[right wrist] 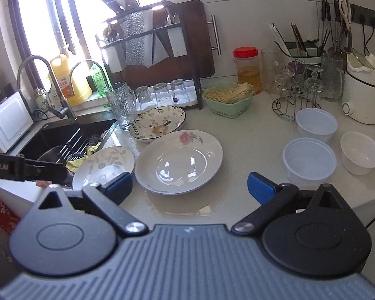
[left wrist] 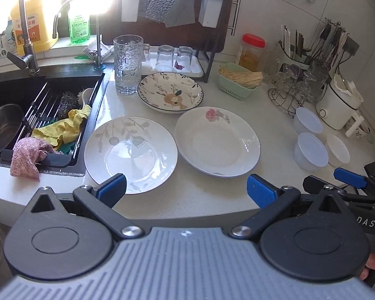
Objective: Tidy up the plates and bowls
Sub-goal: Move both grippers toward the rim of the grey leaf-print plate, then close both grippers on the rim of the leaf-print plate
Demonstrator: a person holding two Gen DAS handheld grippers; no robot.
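Three plates lie on the white counter: a leaf-pattern plate (left wrist: 131,153) (right wrist: 105,166) near the sink, a rose plate (left wrist: 217,141) (right wrist: 178,161) beside it, and a dark-rimmed floral plate (left wrist: 170,92) (right wrist: 158,123) behind. Two translucent bowls (left wrist: 308,120) (left wrist: 311,151) (right wrist: 316,124) (right wrist: 309,162) and a white bowl (left wrist: 338,150) (right wrist: 360,152) stand at the right. My left gripper (left wrist: 186,191) is open and empty at the counter's front edge. My right gripper (right wrist: 190,187) is open and empty, just in front of the rose plate; it also shows in the left wrist view (left wrist: 351,178).
A black sink (left wrist: 25,110) with a rack, cloths and a pot is at the left. A tall glass (left wrist: 127,65), a dish rack with upturned glasses (left wrist: 173,57), a green basket (left wrist: 237,83), a jar (left wrist: 252,52), a glass stand (left wrist: 291,92) and a white kettle (left wrist: 337,102) line the back.
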